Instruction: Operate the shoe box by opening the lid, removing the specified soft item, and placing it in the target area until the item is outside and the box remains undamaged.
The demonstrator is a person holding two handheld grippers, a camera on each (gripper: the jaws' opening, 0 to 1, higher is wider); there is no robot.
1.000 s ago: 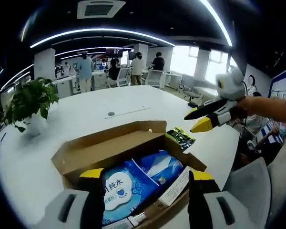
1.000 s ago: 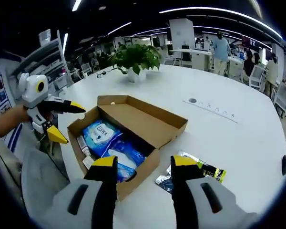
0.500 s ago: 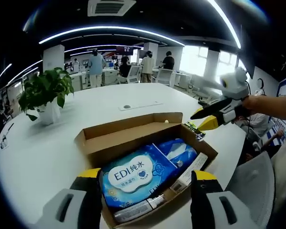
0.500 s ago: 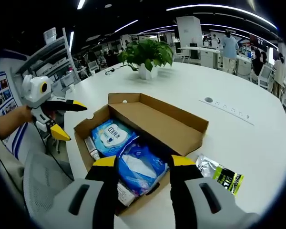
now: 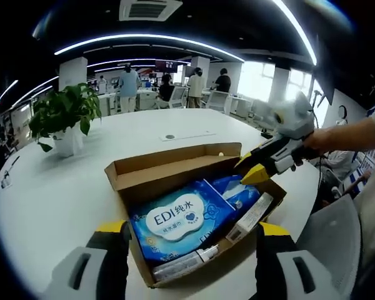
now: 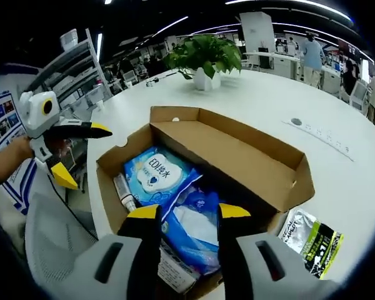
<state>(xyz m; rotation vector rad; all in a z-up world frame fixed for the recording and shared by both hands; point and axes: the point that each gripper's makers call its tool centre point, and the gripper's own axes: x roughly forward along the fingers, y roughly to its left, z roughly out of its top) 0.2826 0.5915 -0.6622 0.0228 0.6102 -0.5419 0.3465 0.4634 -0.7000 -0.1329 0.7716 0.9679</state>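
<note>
wipes pack (image 6: 189, 232) partly behind jaws; foil packet (image 6: 312, 240) edge-cropped

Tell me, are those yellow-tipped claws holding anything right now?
No. The right gripper hangs open above the blue wipes packs in the box; the left gripper is open too.

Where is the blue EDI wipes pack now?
In the left gripper view, the EDI wipes pack lies inside the open cardboard box, beside a second blue pack.

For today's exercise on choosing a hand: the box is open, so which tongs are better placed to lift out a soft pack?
Right. The right tongs hang open directly over the blue packs in the box; the left tongs are off its side.
</note>
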